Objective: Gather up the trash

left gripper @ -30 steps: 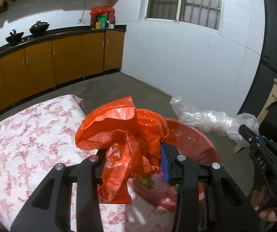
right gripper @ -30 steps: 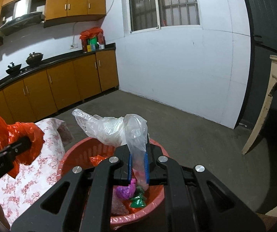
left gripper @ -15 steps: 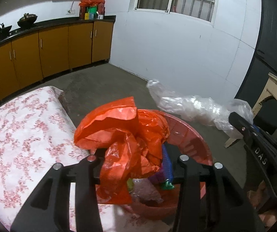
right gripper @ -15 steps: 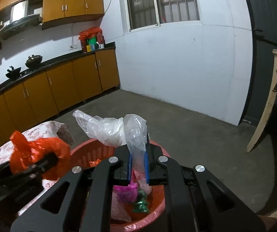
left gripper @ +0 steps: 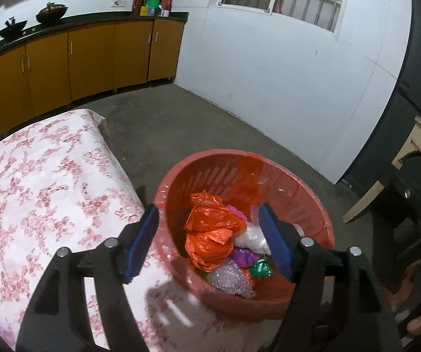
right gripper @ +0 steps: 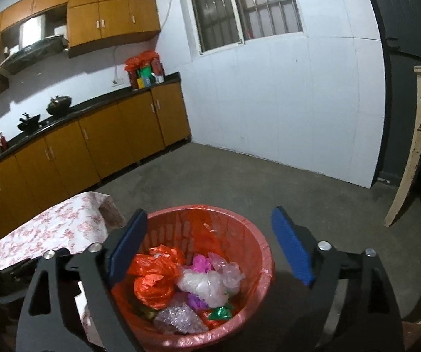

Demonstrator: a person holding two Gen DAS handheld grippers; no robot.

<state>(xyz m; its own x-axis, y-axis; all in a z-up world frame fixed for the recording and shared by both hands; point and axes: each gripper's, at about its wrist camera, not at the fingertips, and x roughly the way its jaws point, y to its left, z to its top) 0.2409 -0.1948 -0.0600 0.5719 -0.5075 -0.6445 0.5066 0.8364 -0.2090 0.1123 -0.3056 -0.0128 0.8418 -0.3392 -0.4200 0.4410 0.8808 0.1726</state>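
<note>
A red basket (left gripper: 304, 187) lined with a red bag stands on the floor beside the table; it also shows in the right wrist view (right gripper: 257, 234). Inside lie an orange plastic bag (left gripper: 213, 231) (right gripper: 154, 278), a clear plastic bag (right gripper: 204, 284) (left gripper: 251, 239), and purple, green and bubble-wrap scraps. My left gripper (left gripper: 210, 243) is open and empty above the basket's near left side. My right gripper (right gripper: 210, 249) is open and empty above the basket.
A table with a white and red floral cloth (left gripper: 34, 193) stands left of the basket. Orange kitchen cabinets (right gripper: 116, 129) line the far wall. A wooden table leg (right gripper: 410, 158) stands at the right. Grey concrete floor (right gripper: 254, 182) lies beyond the basket.
Both grippers have opened. The orange bag fell from my left gripper and the clear bag from my right gripper into the basket.
</note>
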